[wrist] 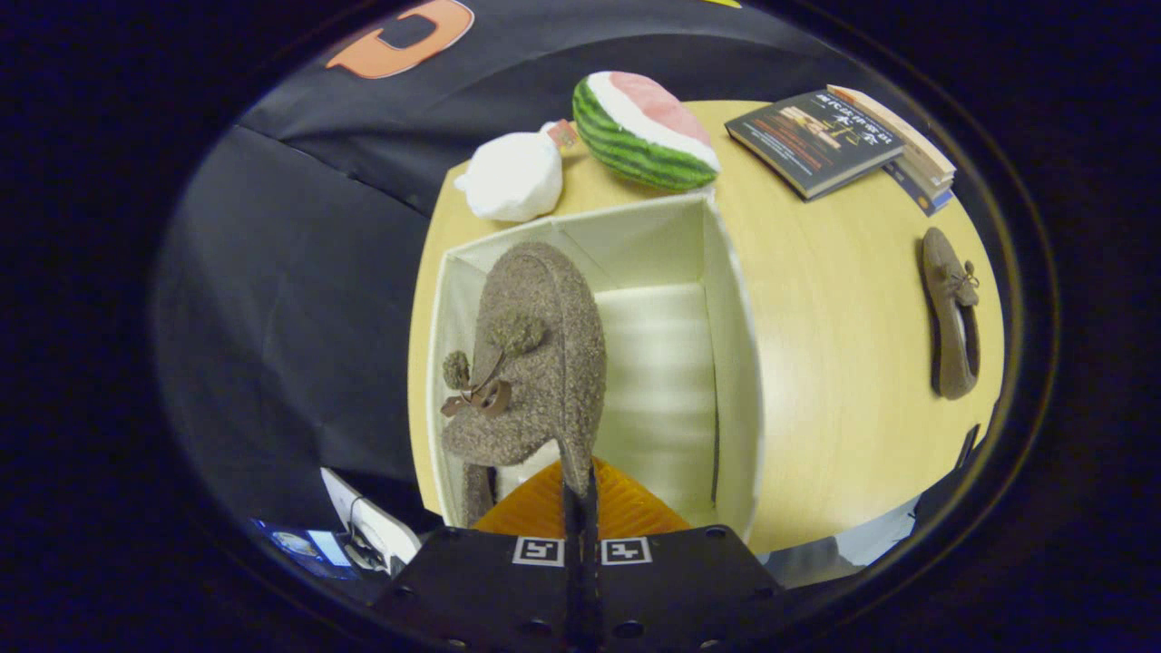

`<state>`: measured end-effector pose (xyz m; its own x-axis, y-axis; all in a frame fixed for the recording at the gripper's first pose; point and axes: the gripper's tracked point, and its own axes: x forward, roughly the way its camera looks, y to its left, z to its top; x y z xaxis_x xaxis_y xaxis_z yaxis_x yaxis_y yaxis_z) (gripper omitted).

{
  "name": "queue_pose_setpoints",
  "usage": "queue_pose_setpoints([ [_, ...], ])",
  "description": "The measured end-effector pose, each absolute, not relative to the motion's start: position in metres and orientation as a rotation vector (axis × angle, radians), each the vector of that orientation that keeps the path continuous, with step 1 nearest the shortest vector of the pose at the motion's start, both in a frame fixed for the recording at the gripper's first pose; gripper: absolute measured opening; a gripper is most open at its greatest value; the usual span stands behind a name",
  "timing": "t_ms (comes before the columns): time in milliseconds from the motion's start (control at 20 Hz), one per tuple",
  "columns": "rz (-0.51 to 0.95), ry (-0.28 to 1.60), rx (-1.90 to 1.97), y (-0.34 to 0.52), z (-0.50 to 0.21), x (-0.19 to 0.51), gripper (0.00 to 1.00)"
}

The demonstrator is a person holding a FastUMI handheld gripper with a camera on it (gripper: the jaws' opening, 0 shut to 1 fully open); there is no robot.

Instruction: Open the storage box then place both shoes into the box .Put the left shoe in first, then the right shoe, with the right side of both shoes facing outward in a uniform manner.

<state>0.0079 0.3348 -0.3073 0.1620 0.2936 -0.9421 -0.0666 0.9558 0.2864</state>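
The table (834,363) carries an open storage box (735,363). A brown shoe (544,363) hangs over the box (bow and pompoms visible), its edge pinched between the closed fingers of the gripper (580,494). The second shoe (952,313) lies well apart on the table.

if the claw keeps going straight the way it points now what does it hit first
Probably the floor of the open box: the claw, shut on a brown shoe, points down into it. The shoe would likely touch first, though depth is unclear.
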Motion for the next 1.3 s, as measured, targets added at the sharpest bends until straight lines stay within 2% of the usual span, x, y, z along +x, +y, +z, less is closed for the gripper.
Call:
queue_pose_setpoints([
  [350, 0.110, 1.417, 0.077, 0.362, -0.380, 0.028, 0.01],
  [750, 0.120, 1.397, -0.038, 0.364, -0.407, 0.029, 0.02],
  [800, 0.131, 1.398, -0.043, 0.364, -0.404, 0.028, 0.06],
  [850, 0.137, 1.388, -0.046, 0.363, -0.404, 0.028, 0.06],
  [900, 0.156, 1.382, -0.030, 0.365, -0.396, 0.028, 0.16],
  [950, 0.174, 1.379, -0.022, 0.367, -0.388, 0.026, 0.20],
  [1000, 0.210, 1.376, -0.021, 0.368, -0.377, 0.024, 0.35],
  [1100, 0.281, 1.328, -0.017, 0.372, -0.349, 0.022, 0.54],
  [1300, 0.377, 1.225, -0.062, 0.357, -0.289, 0.016, 0.87],
])
